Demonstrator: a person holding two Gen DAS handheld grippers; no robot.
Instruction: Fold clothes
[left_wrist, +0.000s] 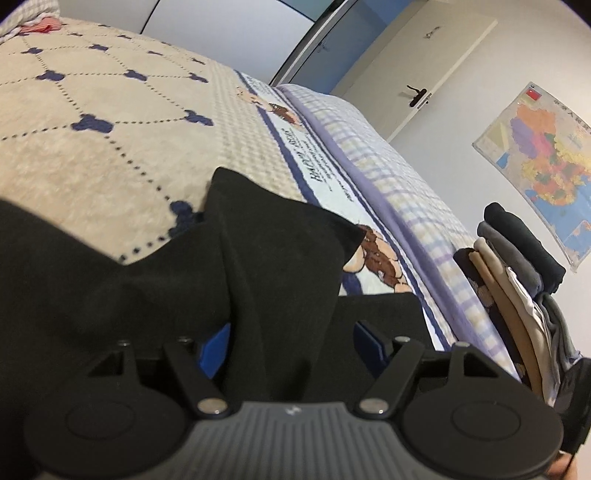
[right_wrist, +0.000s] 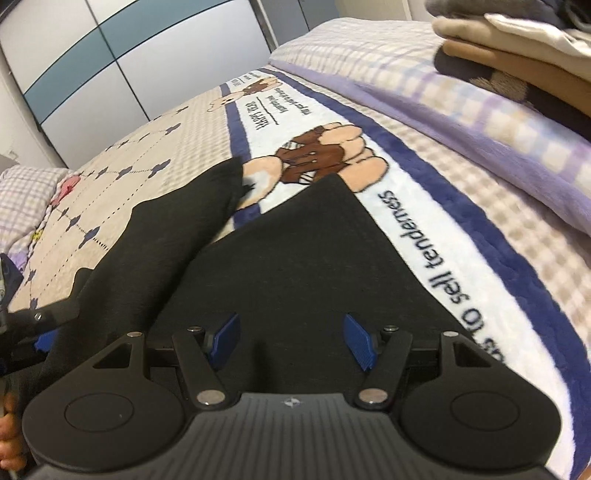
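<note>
A black garment (left_wrist: 258, 258) lies on the blanket (left_wrist: 92, 147) of a bed, spread near both grippers. In the left wrist view a raised fold of it stands between the blue pads (left_wrist: 214, 350) of the left gripper (left_wrist: 291, 347); whether they pinch it I cannot tell. The right gripper (right_wrist: 291, 339) has its jaws spread over the flat cloth, gripping nothing. A stack of folded clothes (left_wrist: 517, 266) sits on the bed's far right, below a wall map (left_wrist: 546, 162). A door (left_wrist: 413, 66) stands beyond.

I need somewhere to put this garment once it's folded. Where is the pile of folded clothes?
The pile sits at the left wrist view's right edge, on the checked purple blanket, below the wall map.
</note>
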